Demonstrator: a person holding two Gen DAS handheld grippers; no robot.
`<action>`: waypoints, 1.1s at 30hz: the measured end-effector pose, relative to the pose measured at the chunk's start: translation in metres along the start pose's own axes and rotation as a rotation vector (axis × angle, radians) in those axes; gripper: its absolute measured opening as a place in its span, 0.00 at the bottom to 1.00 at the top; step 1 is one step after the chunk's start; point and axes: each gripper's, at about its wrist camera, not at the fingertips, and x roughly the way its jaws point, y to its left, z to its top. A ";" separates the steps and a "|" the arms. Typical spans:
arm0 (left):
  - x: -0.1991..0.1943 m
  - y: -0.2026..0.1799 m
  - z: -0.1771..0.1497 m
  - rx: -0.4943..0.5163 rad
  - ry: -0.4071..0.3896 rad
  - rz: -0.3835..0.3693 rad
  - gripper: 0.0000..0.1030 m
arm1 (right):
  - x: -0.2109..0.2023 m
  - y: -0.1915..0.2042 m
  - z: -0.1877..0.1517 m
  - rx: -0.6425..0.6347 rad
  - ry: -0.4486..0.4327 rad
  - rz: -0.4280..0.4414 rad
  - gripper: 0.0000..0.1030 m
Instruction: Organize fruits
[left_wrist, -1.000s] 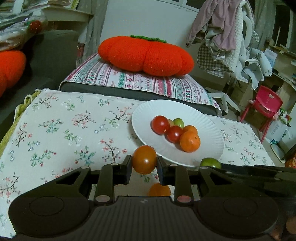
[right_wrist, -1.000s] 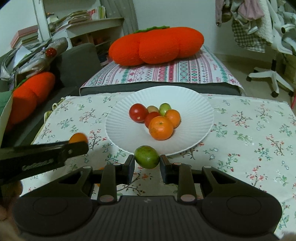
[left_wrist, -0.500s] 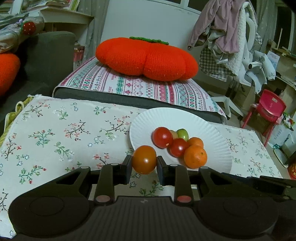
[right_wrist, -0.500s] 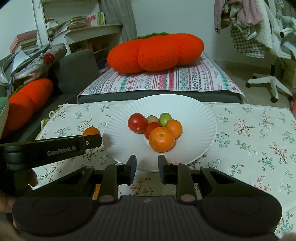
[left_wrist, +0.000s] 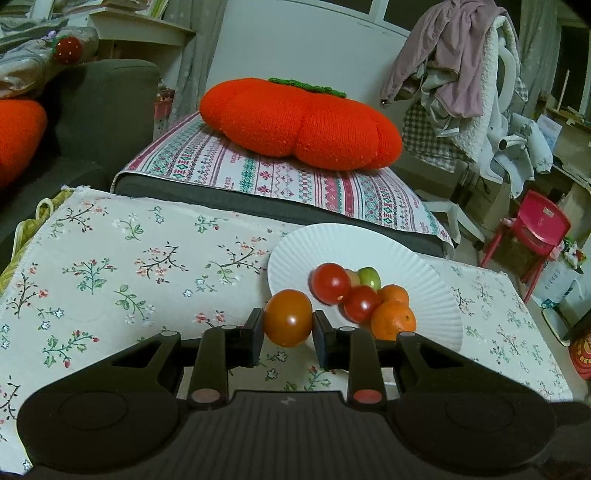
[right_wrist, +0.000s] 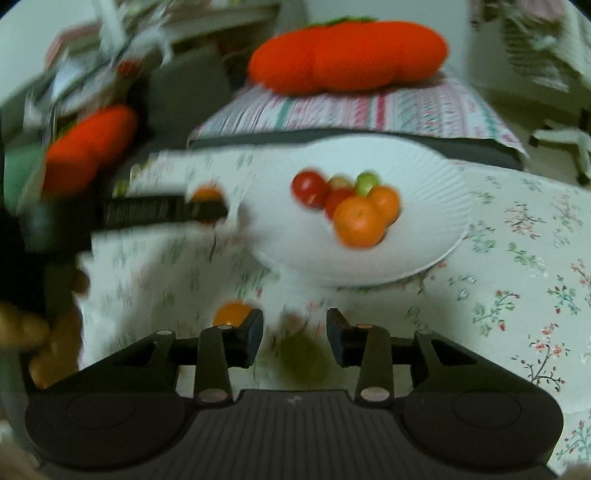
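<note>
My left gripper is shut on an orange tomato and holds it just left of the white paper plate. The plate holds two red tomatoes, a green fruit and two oranges. In the blurred right wrist view, my right gripper is open and empty. A green fruit lies on the floral cloth below its jaws, and an orange fruit lies by its left finger. The left gripper shows there left of the plate.
A floral cloth covers the table. Behind it stands a striped cushion with a big orange pumpkin pillow. A grey sofa is at the left, a red child's chair at the right.
My right gripper let go of the green fruit, which now lies on the cloth, and it has opened wider and is moving. My left gripper carried the orange tomato closer to the plate.
</note>
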 end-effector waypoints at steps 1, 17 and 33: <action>0.000 0.001 0.001 -0.002 -0.002 0.000 0.07 | 0.006 0.004 -0.003 -0.026 0.029 -0.012 0.33; 0.013 -0.006 0.004 0.024 -0.006 -0.084 0.07 | -0.015 -0.016 0.015 0.048 -0.160 -0.088 0.24; 0.017 -0.005 0.001 0.014 0.027 -0.083 0.15 | -0.001 -0.020 0.017 0.072 -0.200 -0.057 0.29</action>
